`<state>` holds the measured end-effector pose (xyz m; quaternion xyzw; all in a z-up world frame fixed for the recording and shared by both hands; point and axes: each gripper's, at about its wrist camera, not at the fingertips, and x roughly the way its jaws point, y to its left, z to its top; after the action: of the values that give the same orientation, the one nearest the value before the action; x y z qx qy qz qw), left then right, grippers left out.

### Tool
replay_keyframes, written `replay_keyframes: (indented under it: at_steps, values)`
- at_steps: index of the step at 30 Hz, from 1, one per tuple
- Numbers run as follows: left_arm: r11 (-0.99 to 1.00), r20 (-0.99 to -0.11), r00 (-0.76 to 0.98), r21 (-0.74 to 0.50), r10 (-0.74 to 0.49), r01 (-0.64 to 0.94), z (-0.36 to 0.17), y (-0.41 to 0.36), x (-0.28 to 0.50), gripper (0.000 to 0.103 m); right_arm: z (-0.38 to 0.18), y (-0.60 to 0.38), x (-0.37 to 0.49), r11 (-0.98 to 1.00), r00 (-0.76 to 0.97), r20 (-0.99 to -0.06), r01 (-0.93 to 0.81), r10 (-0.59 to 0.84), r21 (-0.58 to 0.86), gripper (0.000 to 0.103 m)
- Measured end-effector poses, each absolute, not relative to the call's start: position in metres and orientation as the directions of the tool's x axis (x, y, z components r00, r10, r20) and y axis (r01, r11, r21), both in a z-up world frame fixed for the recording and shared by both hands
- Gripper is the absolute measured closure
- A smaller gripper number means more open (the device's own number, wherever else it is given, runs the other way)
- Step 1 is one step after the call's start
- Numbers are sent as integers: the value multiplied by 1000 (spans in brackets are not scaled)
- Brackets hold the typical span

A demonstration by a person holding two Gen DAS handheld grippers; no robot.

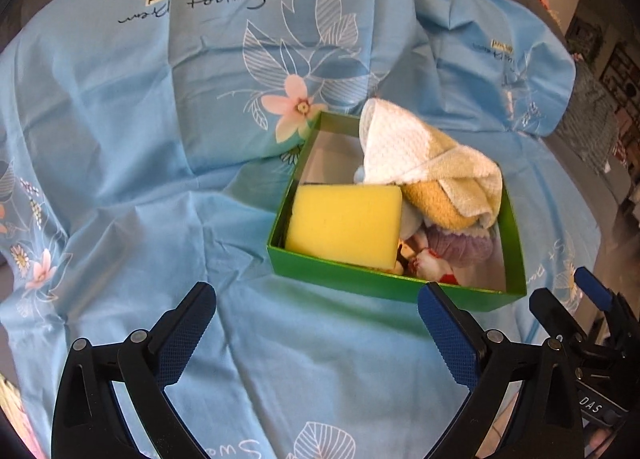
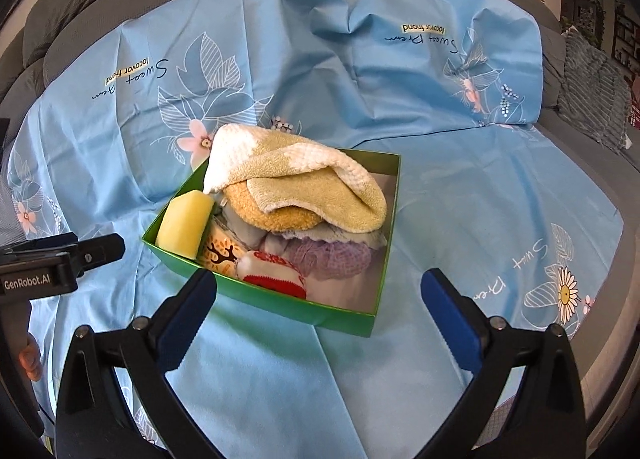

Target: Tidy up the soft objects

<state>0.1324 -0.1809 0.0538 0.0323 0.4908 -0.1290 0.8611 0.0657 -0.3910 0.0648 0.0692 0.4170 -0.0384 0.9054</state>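
Left wrist view: the left gripper (image 1: 316, 329) fills the bottom of the frame with its two blue-padded fingers (image 1: 184, 333) spread wide and nothing between them, only blue cloth. The green box (image 1: 384, 285) sits just above the right finger, right of centre, apart from both pads. Inside it a yellow sponge (image 1: 346, 225) lies at the left, a white and pale yellow towel (image 1: 424, 163) is heaped over the far right corner, an orange cloth (image 1: 434, 205) lies under the towel, and a purple puff (image 1: 460, 247) and a red and white piece (image 1: 430, 265) sit at the near side. At the lower right edge the right gripper (image 1: 588, 299) shows, with the letters "DAS" on its body.

In the right wrist view the right gripper (image 2: 318, 311) also stands wide with nothing held; its left finger (image 2: 188, 319) overlaps the near edge of the box in the frame, though contact cannot be told. The left gripper at the left edge carries the label "GenRobot.AI".

The blue sheet (image 1: 120, 119) is printed with script reading roughly "Sweet Dream" and a yellow strip with small dark lettering, seen upside down in the upper left of both views.
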Motion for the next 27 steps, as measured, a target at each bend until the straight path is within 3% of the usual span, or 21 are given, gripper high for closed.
replay_keyframes:
  at_steps: [27]
  values:
    - [963,-890,447,38,-88,265,34,-198,147,2,59,-394,80,986,639,-769,129,-2,105,1]
